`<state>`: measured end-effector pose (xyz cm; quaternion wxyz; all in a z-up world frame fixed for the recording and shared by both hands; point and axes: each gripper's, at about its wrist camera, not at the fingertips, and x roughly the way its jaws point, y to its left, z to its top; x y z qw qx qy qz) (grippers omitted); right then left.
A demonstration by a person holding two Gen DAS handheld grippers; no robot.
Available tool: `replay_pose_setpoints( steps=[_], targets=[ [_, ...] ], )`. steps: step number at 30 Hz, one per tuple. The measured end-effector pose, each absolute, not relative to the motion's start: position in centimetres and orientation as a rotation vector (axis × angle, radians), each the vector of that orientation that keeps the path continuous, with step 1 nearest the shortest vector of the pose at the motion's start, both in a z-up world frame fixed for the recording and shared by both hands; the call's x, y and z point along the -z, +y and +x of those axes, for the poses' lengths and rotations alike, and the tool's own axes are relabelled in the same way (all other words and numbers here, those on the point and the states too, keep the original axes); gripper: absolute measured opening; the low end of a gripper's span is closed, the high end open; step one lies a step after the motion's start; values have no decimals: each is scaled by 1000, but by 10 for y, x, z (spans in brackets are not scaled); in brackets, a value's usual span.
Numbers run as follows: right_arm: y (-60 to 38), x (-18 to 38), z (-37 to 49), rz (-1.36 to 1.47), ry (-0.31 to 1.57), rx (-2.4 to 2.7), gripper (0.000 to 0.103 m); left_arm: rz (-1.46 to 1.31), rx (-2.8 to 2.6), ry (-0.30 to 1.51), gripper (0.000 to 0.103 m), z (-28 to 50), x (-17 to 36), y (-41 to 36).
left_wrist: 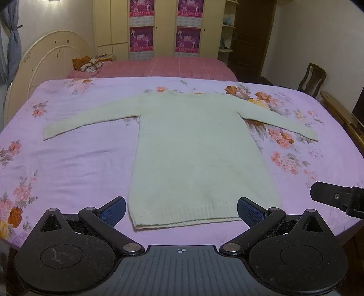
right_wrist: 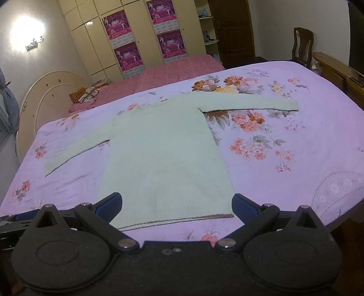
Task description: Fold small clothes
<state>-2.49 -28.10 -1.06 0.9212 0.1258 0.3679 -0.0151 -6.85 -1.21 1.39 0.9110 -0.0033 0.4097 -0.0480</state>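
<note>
On the lilac floral bedsheet (left_wrist: 75,164) I see the pale green knit sweater (left_wrist: 200,154) lying flat, long axis running away from me, ribbed hem nearest, neckline far, both sleeves spread sideways. My left gripper (left_wrist: 181,210) and right gripper (right_wrist: 176,206) hover near the hem, fingers spread wide, holding nothing; blue textured pads (left_wrist: 249,213).

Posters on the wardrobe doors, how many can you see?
4: upper left, upper right, lower left, lower right. The top pair is cut off.

Pale sweater (left_wrist: 200,154) flat (sleeves outspread)
</note>
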Motion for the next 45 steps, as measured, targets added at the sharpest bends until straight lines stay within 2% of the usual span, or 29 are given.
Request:
replay_pose_setpoints(
  steps=[7, 22, 32, 36, 38, 43, 45],
  targets=[
    [-284, 11, -24, 247, 695, 28, 102, -12, 99, 852, 103, -65, -13, -13],
    [-290, 18, -9, 249, 704, 40, 102, -17, 85, 882, 103, -41, -1, -22],
    [-332, 23, 39, 170, 623, 127, 102, -65, 41, 882, 103, 34, 30, -37],
    [-373, 44, 77, 249, 637, 174, 102, -49, 17, 869, 103, 73, 44, -52],
    [-395, 58, 100, 277, 660, 206, 99, -46, 19, 863, 103, 92, 51, -59],
    [-456, 80, 147, 303, 759, 294, 83, -58, 3, 883, 103, 146, 74, -79],
    [-482, 91, 166, 334, 786, 344, 81, -51, -13, 884, 103, 165, 83, -85]
  ],
)
